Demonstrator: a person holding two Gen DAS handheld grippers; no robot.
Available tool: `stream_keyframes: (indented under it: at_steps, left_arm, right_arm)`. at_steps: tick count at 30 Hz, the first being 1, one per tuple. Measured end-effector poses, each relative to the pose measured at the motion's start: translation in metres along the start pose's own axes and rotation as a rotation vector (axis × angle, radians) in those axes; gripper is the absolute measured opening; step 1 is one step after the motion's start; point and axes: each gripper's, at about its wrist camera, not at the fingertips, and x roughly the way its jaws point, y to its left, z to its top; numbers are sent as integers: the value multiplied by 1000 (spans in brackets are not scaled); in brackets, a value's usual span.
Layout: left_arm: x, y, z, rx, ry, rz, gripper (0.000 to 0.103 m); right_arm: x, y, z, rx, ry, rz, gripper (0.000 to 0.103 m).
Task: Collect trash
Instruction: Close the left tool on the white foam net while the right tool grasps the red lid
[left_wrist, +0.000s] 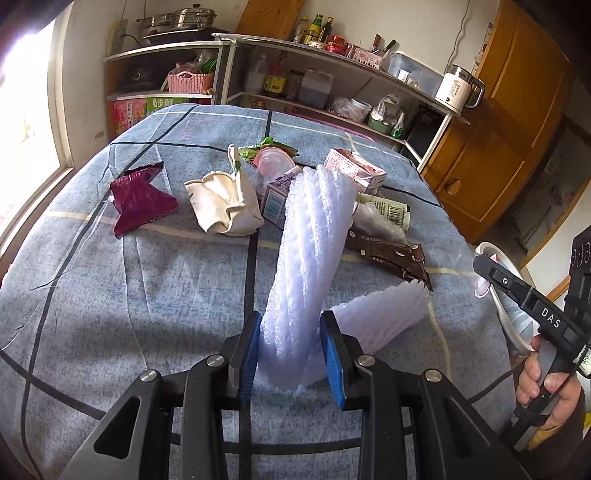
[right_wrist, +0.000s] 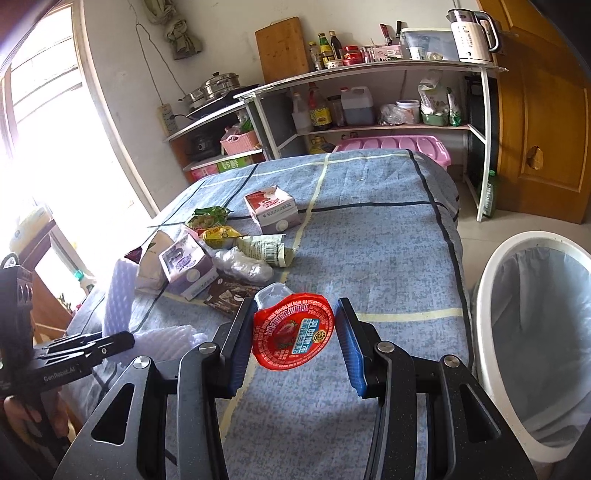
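Here both grippers carry trash above a table draped in a blue-grey checked cloth (right_wrist: 369, 240). The left gripper (left_wrist: 291, 354) has its blue pads narrowly parted around the base of a white foam net sleeve (left_wrist: 314, 240), which stands up toward twelve o'clock in the left wrist view; the pads touch the foam on both sides, so the sleeve appears lightly pinched and lifted clear for carrying. A second foam piece (left_wrist: 380, 314) lies at about three o'clock of those pads; whether it is joined to the first cannot be told.

The right gripper (right_wrist: 293, 332) holds a clear jelly cup with a red foil lid (right_wrist: 293, 334) between roughly half-open fingers, lid facing the camera, a grip that probably suits dropping it sideways. The white bin (right_wrist: 491, 295), lined with a pale bag, waits at three o'clock of this gripper, just beside the table edge.

Remaining litter sits at ten to twelve o'clock in the right wrist view: a milk carton (right_wrist: 271, 212), a purple carton (right_wrist: 188, 266), snack wrappers (right_wrist: 221, 232) and a brown sachet (right_wrist: 229, 291). Behind stand metal shelves (right_wrist: 369, 74) of bottles, a kettle (right_wrist: 471, 33), a bright window at nine o'clock and a wooden door (right_wrist: 543, 110).
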Motion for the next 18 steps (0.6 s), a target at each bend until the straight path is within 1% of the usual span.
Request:
stream_keyframes:
  at_steps: [1,3,5,7,11,13,16,18]
  left_arm:
    - [-1,2,2,0,1,5,39]
    - [-4,5,8,3,-11,20,41]
    - [-5,8,16,12,-17,19,44]
    - [-5,11,23,16,-18,23,50]
    - [2,11,33,62,3,59,50]
    - [9,7,35,103,25,55,50]
    - [22,3,37,126,72,33,50]
    - [26,-1,38,147,64,55,48]
  right_arm:
    - [0,0,-1,0,0,-1,44]
    - [-1,1,-1,-3,2,-1,44]
    - [-3,3,-2,-6,-2,-6,44]
    - [-4,3,-1,-3,-4,-5,44]
    - [-5,6,0,-6,-5,-8,44]
    - [-4,7,0,-7,-1,-10,44]
    - [-1,8,1,3,4,-5,44]
    - [0,9,1,3,3,-6,44]
